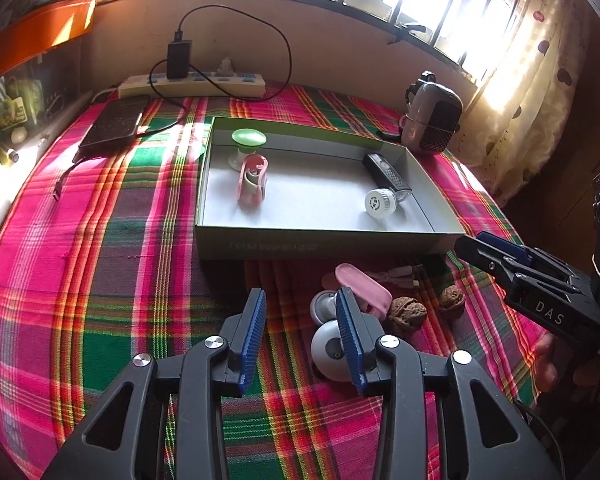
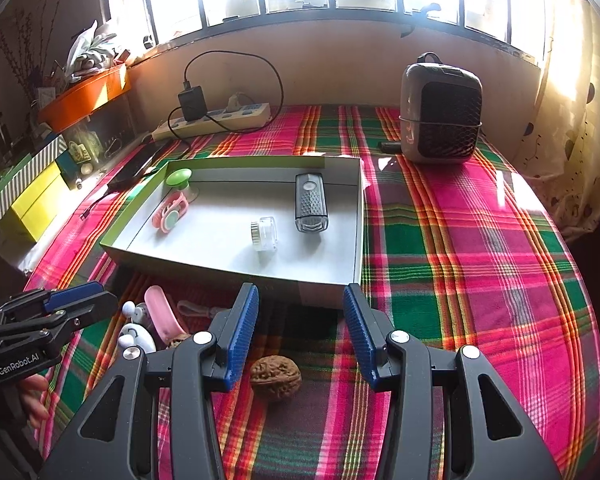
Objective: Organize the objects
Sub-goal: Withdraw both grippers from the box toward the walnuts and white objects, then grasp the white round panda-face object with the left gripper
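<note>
Both blue-padded tongs, left gripper (image 1: 301,303) and right gripper (image 2: 301,304), spread and empty above the plaid tablecloth (image 2: 480,264), brown wrinkled walnut (image 2: 275,377) lying between the right pads, before the shallow white cardboard tray (image 2: 236,268).

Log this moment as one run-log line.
left tongs: open, empty | right tongs: open over walnut | box: four items inside

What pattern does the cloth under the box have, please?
The cloth is plaid in pink, green and orange, clearest in the right wrist view.
</note>
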A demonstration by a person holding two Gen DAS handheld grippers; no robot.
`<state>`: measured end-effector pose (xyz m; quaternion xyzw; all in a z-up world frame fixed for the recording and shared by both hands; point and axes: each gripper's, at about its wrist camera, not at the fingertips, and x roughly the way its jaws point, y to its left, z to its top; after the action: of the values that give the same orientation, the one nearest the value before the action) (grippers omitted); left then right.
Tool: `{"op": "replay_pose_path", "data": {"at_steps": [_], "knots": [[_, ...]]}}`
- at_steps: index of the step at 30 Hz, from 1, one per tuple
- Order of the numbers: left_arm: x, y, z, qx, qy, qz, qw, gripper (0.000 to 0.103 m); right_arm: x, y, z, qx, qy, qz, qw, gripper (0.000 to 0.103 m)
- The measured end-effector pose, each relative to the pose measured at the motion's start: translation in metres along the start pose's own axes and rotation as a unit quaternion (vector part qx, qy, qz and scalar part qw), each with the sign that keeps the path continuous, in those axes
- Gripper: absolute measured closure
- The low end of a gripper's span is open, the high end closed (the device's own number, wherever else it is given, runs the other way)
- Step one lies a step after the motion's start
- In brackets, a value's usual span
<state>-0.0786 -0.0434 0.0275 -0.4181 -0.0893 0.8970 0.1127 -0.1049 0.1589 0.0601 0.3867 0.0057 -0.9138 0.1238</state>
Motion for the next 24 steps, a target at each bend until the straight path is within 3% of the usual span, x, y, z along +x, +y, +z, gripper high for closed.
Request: {"op": "replay_pose_path", "data": {"at_steps": [8, 24], "knots": [[0.004, -0.007, -0.009, -0.002, 0.016, -0.032, 0.9994, 0.066, -0.003, -0.009, -0.017, 0.012, 0.011, 0.003, 1.0, 0.057], [0.018, -0.024, -0.017, 0.007, 0.044, -0.038, 0.9982, 0.066, -0.002, -0.013, -0.025, 0.018, 0.018, 0.013, 1.0, 0.057]]}}
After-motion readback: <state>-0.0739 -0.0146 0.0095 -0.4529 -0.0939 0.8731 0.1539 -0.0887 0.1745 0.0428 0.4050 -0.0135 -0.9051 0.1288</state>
